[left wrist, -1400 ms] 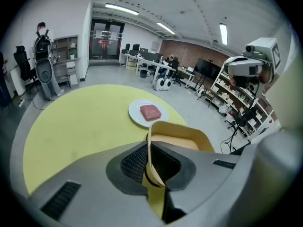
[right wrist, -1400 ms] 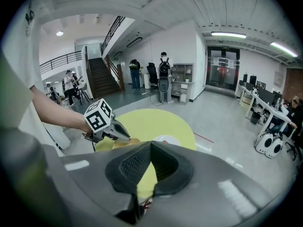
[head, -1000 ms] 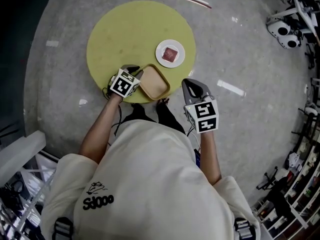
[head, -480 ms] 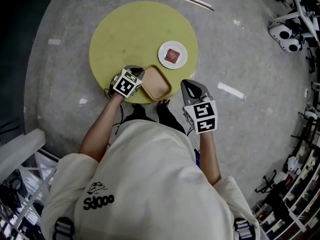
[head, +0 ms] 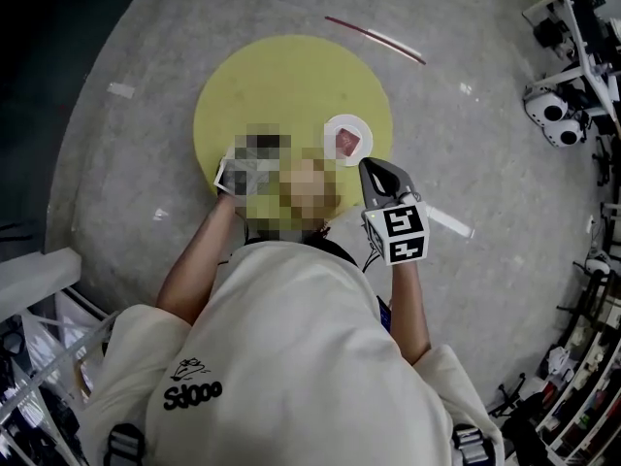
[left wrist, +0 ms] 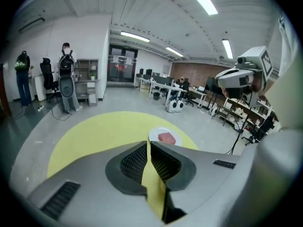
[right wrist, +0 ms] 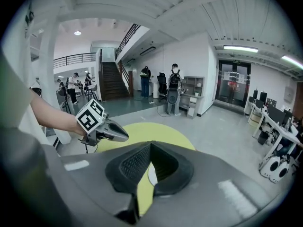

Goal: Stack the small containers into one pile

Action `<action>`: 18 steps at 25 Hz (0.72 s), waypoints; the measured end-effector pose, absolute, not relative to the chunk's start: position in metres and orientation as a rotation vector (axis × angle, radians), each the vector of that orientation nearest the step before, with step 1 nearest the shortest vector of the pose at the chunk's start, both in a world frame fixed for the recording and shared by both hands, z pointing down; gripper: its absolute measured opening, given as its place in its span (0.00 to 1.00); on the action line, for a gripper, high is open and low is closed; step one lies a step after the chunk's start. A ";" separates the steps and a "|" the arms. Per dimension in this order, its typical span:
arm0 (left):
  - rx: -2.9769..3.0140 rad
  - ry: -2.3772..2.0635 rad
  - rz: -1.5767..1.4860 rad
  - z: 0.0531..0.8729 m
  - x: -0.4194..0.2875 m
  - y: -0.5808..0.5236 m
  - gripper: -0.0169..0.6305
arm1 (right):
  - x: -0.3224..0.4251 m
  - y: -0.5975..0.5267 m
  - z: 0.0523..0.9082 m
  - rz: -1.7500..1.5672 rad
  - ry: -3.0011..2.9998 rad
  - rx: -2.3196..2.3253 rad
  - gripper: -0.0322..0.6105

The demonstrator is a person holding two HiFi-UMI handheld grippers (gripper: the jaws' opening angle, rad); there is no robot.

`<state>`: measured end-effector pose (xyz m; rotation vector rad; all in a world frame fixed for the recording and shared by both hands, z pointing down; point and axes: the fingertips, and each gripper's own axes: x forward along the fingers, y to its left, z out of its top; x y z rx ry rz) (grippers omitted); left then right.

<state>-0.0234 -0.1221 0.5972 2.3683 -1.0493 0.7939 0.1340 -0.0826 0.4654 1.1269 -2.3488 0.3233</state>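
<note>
A tan square container (head: 309, 192) shows only as a blurred patch at the near edge of the round yellow table (head: 281, 85). My left gripper (left wrist: 149, 143) was at its left rim and its jaws have just been closing. They stand almost together and look shut on that rim, though the contact is hidden. The right gripper view shows the left gripper (right wrist: 124, 136) raised over the table. A small white dish (head: 347, 139) holding a red-brown piece sits to the right. My right gripper (head: 369, 167) hovers just beside the dish, shut and empty.
The person's body crowds the table's near edge. Grey floor surrounds the table, with a red strip (head: 374, 37) behind it and white equipment (head: 553, 115) at the far right. People (left wrist: 66, 79) stand by shelves in the distance, and desks (left wrist: 189, 91) line the back.
My left gripper has risen from the table edge, and a mosaic now covers it and the container. My right gripper has moved closer to the white dish.
</note>
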 end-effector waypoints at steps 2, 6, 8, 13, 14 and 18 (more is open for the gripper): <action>2.415 -1.116 0.729 0.567 -0.033 -0.136 0.07 | 0.125 -0.094 0.453 0.265 -2.377 1.113 0.06; 2.497 -1.243 0.589 0.505 -0.054 -0.155 0.05 | 0.107 -0.114 0.424 0.151 -2.438 1.099 0.06; 2.533 -1.295 0.528 0.475 -0.062 -0.162 0.05 | 0.101 -0.125 0.405 0.094 -2.474 1.108 0.06; 2.635 -1.411 0.396 0.400 -0.079 -0.166 0.04 | 0.085 -0.145 0.352 -0.034 -2.574 1.131 0.06; 2.654 -1.433 0.376 0.386 -0.082 -0.165 0.04 | 0.082 -0.148 0.342 -0.066 -2.589 1.133 0.06; 2.756 -1.503 0.329 0.330 -0.092 -0.164 0.04 | 0.065 -0.158 0.302 -0.210 -2.632 1.131 0.06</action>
